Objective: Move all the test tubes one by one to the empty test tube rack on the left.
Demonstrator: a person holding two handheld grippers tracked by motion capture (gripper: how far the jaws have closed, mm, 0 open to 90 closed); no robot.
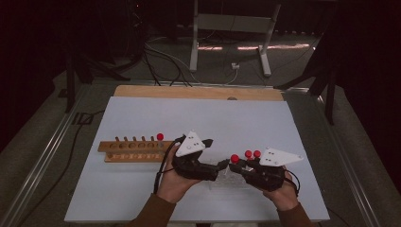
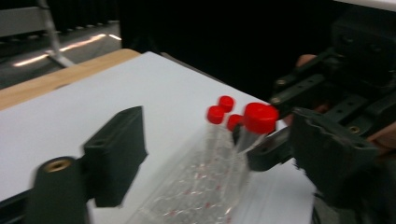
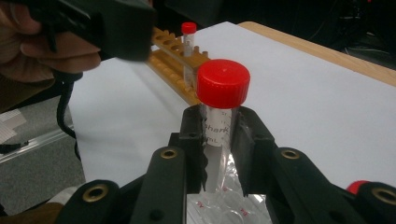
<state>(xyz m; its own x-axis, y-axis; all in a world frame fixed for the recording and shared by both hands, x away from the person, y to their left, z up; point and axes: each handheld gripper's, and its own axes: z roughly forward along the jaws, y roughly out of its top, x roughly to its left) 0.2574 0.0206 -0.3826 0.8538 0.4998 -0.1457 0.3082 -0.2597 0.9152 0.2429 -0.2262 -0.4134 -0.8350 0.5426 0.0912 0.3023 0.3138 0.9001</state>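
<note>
On the table, the wooden rack lies to the left with one capped tube standing at its right end. To its right, the clear rack sits between the left gripper and right gripper, which holds a tube upright; two more tubes stand just behind.

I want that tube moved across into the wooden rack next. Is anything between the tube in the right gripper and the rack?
Yes: the left gripper sits between the tube held by the right gripper and the wooden rack, close by the tube.
</note>
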